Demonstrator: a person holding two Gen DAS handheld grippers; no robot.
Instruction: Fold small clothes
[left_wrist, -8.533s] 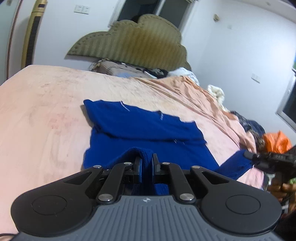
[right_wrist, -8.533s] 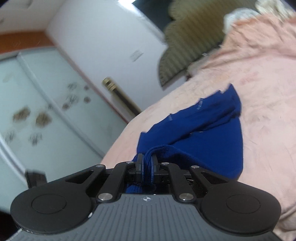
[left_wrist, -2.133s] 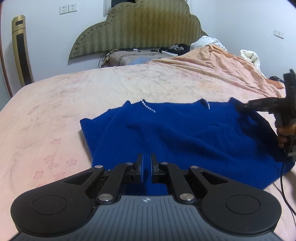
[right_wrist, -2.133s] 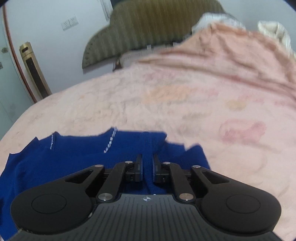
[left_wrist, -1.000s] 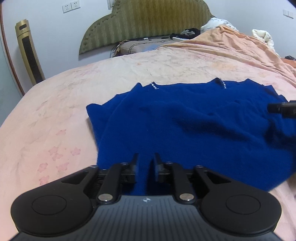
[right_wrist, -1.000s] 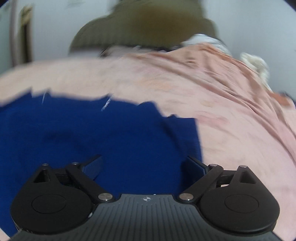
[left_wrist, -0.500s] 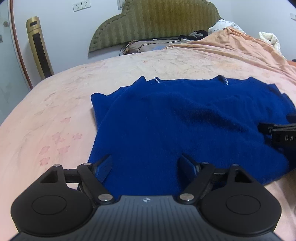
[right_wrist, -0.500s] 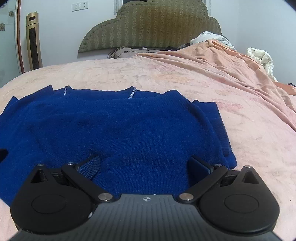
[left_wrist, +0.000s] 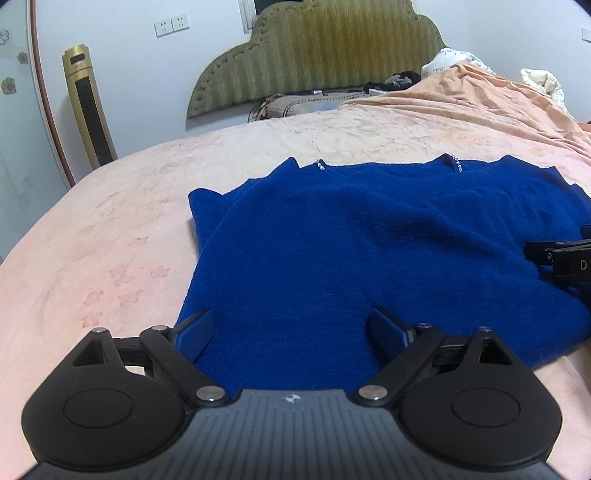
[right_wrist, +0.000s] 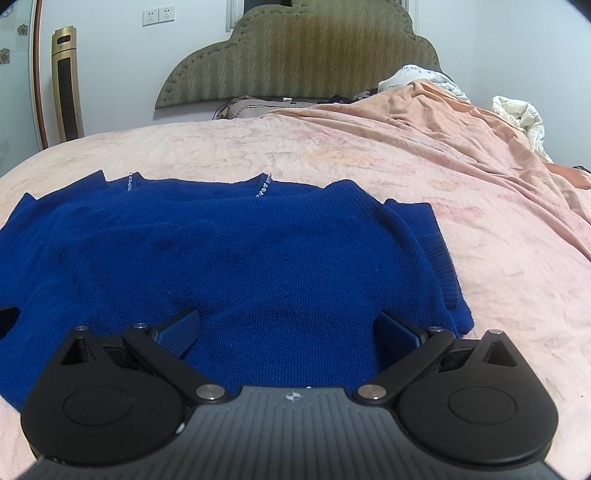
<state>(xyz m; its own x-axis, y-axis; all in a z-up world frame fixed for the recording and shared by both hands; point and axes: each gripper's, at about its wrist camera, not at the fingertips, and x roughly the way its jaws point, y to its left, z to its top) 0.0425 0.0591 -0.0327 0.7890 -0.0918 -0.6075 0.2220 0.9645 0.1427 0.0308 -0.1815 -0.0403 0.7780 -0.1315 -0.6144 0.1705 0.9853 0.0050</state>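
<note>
The bed (left_wrist: 110, 206), the broadest thing in both views, wears a pale pink coverlet, soft and faintly creased, printed with small blossom shapes toward nine o'clock in the left wrist view. A peach blanket (right_wrist: 461, 122) is heaped in loose ridges toward two o'clock. Behind, at twelve o'clock, stands an olive headboard (right_wrist: 295, 55) with a scalloped outline, zigzag ribbing and a studded border. At ten o'clock a tall gold tower fan (left_wrist: 88, 107) with a dark centre panel stands against the white wall.

The blue sweater (right_wrist: 240, 258) lies flat on the coverlet, spread wide across the middle of both views, its hem toward six o'clock and its neckline toward twelve. It is a deep blue knit with a fine fuzzy surface, ribbed cuffs at three o'clock in the right wrist view, and two short strings of clear beads (right_wrist: 264, 190) at the neck edge.

The left gripper (left_wrist: 291, 332) has just been opening; its jaws now stand wide apart over the hem, the cloth lying beneath them and not pinched. The right gripper (right_wrist: 290, 332) is likewise spread to its widest, released, over the hem nearer the sleeve. Both have matt black linkage arms with silver pivots, grooved grey bodies and blue, cross-hatched pads (right_wrist: 177, 330).
</note>
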